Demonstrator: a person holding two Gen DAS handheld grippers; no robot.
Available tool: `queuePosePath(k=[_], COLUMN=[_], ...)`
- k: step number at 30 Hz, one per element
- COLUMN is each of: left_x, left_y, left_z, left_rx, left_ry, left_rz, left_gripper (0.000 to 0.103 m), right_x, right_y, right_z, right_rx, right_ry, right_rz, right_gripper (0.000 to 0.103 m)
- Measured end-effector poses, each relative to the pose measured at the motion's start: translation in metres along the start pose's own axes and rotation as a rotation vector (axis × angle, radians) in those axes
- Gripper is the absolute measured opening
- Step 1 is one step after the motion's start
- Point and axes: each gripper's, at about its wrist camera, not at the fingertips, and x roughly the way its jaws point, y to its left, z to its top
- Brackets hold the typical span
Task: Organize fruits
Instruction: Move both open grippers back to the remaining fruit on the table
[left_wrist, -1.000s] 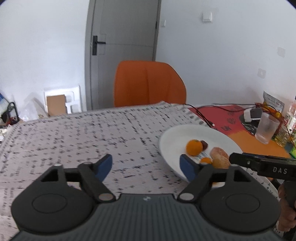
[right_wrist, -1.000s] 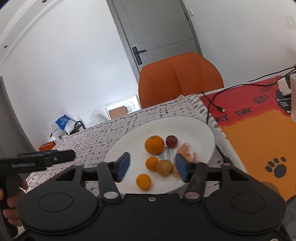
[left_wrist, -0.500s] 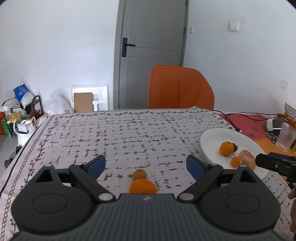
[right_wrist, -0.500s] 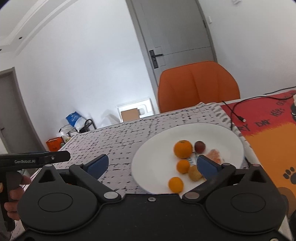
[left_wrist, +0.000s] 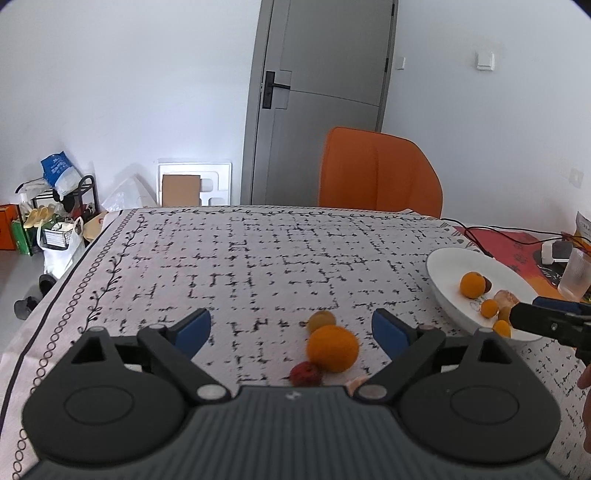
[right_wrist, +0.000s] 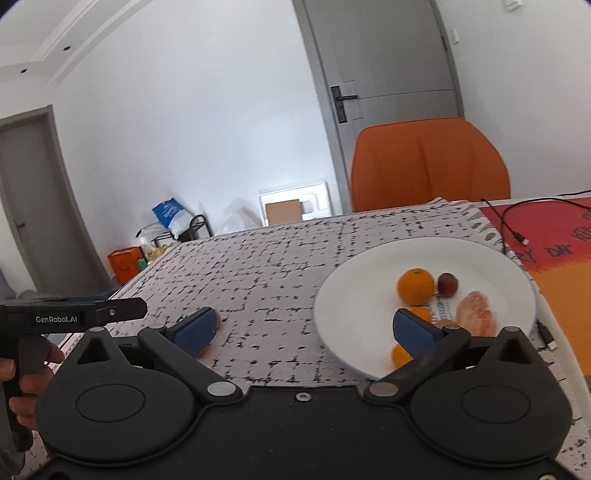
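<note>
While both pairs of jaws stand wide apart and hold nothing, the loose fruit lies closest to the left gripper (left_wrist: 291, 328). Just ahead of its body, between the two blue pads, a small red fruit (left_wrist: 305, 373) sits on the patterned cloth of the desk (left_wrist: 258, 258), touching a large orange (left_wrist: 333, 348) beyond it, with a small yellowish fruit (left_wrist: 321, 320) just behind that. All three lie right of the jaws' centre line, nearer the right-hand pad, so I judge the left hand the better placed to pick one up, after a slight shift rightward. The right gripper (right_wrist: 303, 330) hovers at the near rim of the white plate (right_wrist: 354, 295), which lies well to the right of the loose fruit and carries an orange (right_wrist: 415, 286), a dark plum-like fruit (right_wrist: 447, 284), peeled citrus segments (right_wrist: 476, 317) and smaller oranges.
</note>
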Motion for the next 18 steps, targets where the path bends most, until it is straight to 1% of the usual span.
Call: queuePosePath(k=[6,12,18], left_x=[-0.004,-0.004,-0.007], left_y=[0.016,0.029,0.041], left_z=[-0.008,-0.016,-0.021], left_rx=[-0.023,-0.054,-0.075], left_ry=[0.005,0.004,0.011], left_rz=[0.010,0.024,0.040], left_gripper=[0.092,0.090,0.090], right_x=[0.010,0.021,0.033], right_y=[0.015,0.026,0.043], right_z=[-0.002,-0.005,-0.009], right_rx=[-0.032,-0.037,-0.085], right_ry=[0.029,0.061,0.095], right_rz=[0.044,0.112,0.171], right_gripper=[0.103,0.103,0.097])
